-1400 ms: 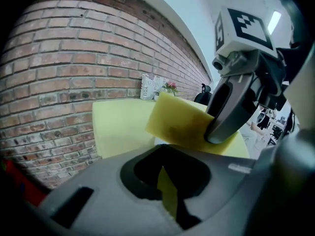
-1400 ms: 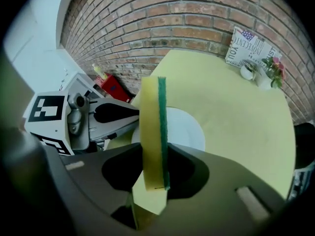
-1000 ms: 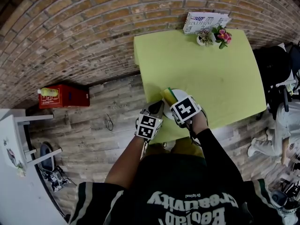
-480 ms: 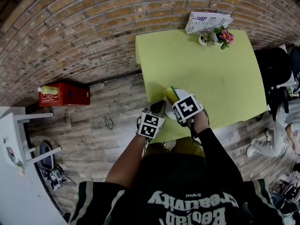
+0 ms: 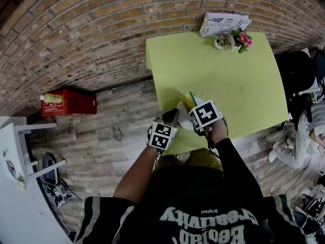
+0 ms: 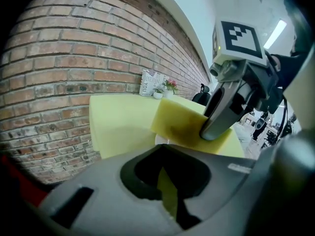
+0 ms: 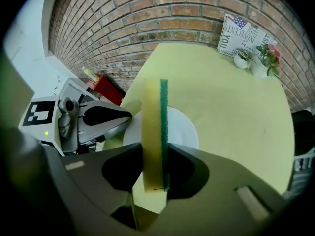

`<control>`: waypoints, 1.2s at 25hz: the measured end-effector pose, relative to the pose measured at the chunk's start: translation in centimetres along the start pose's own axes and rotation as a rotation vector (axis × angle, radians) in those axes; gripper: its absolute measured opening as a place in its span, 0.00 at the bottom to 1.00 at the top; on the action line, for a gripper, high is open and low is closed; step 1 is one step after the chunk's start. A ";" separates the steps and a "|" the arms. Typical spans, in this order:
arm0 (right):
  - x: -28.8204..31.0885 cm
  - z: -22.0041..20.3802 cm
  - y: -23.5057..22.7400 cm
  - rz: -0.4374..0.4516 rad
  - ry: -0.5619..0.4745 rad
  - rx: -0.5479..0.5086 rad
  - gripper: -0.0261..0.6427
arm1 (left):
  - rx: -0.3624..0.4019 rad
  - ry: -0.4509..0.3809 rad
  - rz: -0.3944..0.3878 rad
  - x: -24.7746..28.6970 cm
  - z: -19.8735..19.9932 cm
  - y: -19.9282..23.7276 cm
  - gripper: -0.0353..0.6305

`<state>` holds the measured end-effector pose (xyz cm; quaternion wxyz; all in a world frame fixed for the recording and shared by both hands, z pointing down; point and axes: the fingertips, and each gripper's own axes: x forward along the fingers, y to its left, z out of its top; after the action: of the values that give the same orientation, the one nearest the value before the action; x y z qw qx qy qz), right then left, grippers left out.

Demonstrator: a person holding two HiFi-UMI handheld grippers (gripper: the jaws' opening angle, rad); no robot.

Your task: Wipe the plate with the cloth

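Grips the cloth (image 7: 153, 127) edge-up in the right tool (image 7: 156, 151), jaws pressed against both faces, green side rightward, above the plate (image 7: 182, 129). Rests the left tool (image 5: 172, 115) against the plate's left rim, jaws drawn almost together around a thin yellow sliver. Finds the plate flat on the desk (image 5: 228, 75). Far beyond the plate, shows a flower pot (image 5: 223, 41), then a sign (image 5: 221, 23).

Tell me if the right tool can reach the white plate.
Likely yes: the right tool, shut on a yellow sponge with green scouring face, hangs over the round white plate, whose middle is bare.
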<state>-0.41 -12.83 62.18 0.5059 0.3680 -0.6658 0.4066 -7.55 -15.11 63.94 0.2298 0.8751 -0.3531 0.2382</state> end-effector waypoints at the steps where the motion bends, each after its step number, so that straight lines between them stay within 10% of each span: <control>1: 0.0 -0.1 -0.2 -0.002 0.001 0.006 0.24 | 0.001 0.001 0.001 0.0 0.0 0.0 0.06; 30: -2.0 -3.4 -6.2 -0.088 0.036 0.139 0.24 | 0.012 0.014 -0.011 0.1 -0.1 -0.2 0.06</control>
<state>6.85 -12.04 61.86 0.5086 0.4237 -0.6100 0.4357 -7.36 -15.02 64.03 0.2281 0.8767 -0.3452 0.2453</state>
